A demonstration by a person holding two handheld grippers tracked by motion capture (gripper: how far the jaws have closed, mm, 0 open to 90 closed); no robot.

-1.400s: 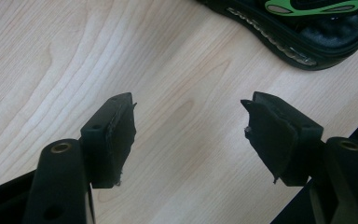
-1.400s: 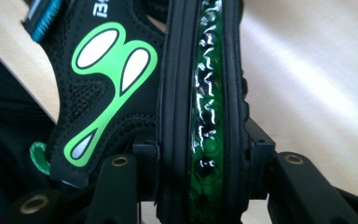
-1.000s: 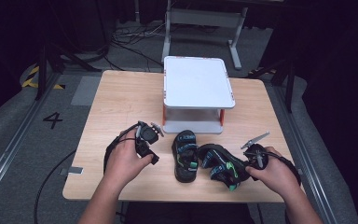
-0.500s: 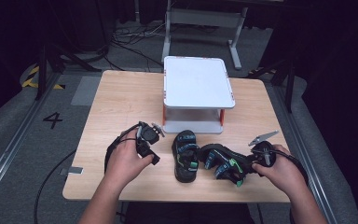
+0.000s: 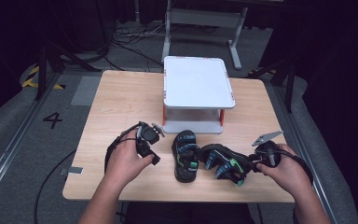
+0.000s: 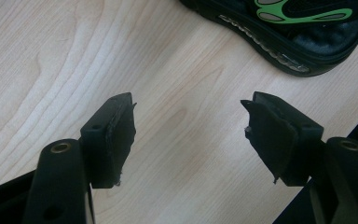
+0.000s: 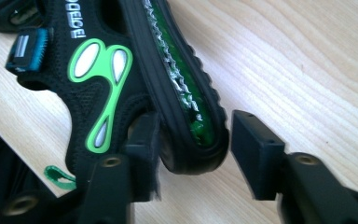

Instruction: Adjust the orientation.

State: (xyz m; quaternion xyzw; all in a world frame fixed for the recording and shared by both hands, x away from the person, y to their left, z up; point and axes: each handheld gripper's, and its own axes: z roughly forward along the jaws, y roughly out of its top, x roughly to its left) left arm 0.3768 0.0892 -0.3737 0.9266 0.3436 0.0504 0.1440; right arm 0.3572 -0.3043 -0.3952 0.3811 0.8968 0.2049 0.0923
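Observation:
Two black sandals with green and blue trim lie near the table's front edge. The left sandal [image 5: 185, 156] lies flat, sole down. The right sandal [image 5: 223, 164] stands tilted on its side. Its heel [image 7: 186, 116] sits between the jaws of my right gripper [image 5: 250, 166] [image 7: 193, 128]. Those jaws have just been closing: one pad touches the footbed side, and the other stands a narrow gap off the sole's tread. My left gripper [image 5: 154, 148] [image 6: 189, 126] hangs open over bare wood, with the flat sandal's edge [image 6: 279, 44] just beyond it.
A white two-tier stand [image 5: 198, 86] with orange legs occupies the middle of the wooden table [image 5: 121, 100], right behind the sandals. Cables trail on the floor beyond. The table's front edge [image 5: 177, 196] runs close under both hands.
The right hand has shifted slightly to the right at the tilted sandal's heel. The sandal stays on its side in much the same place. The left hand has not moved.

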